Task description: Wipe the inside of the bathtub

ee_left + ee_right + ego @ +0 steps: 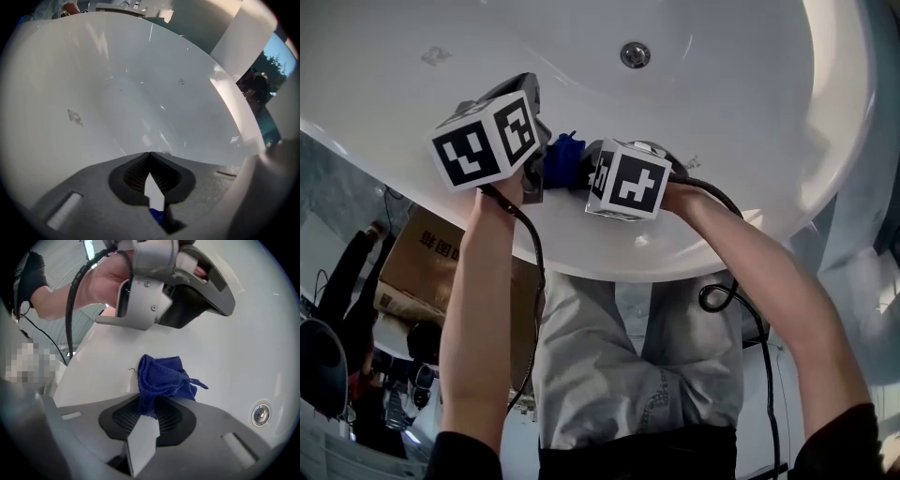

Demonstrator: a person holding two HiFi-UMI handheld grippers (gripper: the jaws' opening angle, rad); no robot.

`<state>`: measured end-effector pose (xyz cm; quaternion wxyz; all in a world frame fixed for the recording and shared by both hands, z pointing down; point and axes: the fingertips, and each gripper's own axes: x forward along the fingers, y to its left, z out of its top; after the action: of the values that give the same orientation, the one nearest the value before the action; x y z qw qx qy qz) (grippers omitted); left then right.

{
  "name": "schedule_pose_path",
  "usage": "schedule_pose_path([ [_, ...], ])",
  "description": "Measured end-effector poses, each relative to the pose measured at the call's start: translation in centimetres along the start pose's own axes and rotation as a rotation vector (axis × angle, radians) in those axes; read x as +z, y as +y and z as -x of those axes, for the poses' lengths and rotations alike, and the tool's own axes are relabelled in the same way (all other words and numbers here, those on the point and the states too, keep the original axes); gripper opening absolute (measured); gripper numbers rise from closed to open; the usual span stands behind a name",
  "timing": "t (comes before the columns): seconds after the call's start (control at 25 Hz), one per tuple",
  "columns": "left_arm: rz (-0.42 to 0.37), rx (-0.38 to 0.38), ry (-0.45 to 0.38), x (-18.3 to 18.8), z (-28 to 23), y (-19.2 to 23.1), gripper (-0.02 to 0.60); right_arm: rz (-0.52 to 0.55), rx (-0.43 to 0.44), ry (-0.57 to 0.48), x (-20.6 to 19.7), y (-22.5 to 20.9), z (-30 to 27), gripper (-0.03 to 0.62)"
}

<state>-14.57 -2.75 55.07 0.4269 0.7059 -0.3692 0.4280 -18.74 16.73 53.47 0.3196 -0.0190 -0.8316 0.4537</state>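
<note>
1. Head view: both arms reach over the near rim of the white bathtub [741, 112]. The left tongs [525, 98] and the right tongs [586, 165] sit close together just above that rim. A bunched blue cloth [563, 159] shows between them, at the nose of the right pair. The round metal fitting [635, 54] lies further in, and a faint grey smudge [434, 56] marks the far left of the wall.

2. Left gripper view: the left tongs [150, 157] are closed tip to tip with nothing pinched at the tips. A speck of blue shows low behind them, but I cannot tell whether it is touching. Ahead lies the bare curved wall [154, 84], with the smudge [74, 117] off to the left.

3. Right gripper view: the right tongs [149, 404] are clamped on one end of the cloth [164, 377], and the rest stands up in a loose wad. The cloth looks to hang clear of the enamel. The left tongs [206, 291] hover just above it, and the fitting [260, 414] is low to the right.

4. Judgement: the cloth is gripped and ready, but wiping has not begun.

5. The next move calls for lowering the right tongs until the wad presses flat on the wall. After that come broad sweeps, likely toward the smudge. The left pair should keep clear.
</note>
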Motion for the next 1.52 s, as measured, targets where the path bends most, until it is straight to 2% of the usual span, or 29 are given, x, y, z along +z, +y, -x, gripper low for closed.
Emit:
schedule_pose_path([
  [0.16,-0.011,-0.004,0.003,-0.4,0.5,-0.7,0.005,0.037,0.002,-0.017,0.4,2.0,1.0,0.085],
  [0.56,-0.033,0.007,-0.005,-0.9,1.4,-1.8,0.005,0.133,0.068,-0.044,1.0,7.1,3.4,0.084],
  [1.0,-0.044,0.005,0.001,-1.3,1.1,-1.8,0.005,0.182,0.179,-0.058,0.9,10.8,5.0,0.084],
  [1.2,-0.041,0.013,0.006,-1.6,1.3,-1.8,0.005,0.159,0.222,-0.071,1.0,10.7,5.3,0.086],
  [1.36,-0.031,0.017,0.008,-1.6,1.1,-1.8,0.005,0.153,0.17,-0.134,1.8,7.8,7.4,0.084],
  [1.52,-0.006,0.017,0.019,-1.5,0.5,-1.8,0.005,0.138,0.112,-0.135,1.6,3.9,9.5,0.084],
])
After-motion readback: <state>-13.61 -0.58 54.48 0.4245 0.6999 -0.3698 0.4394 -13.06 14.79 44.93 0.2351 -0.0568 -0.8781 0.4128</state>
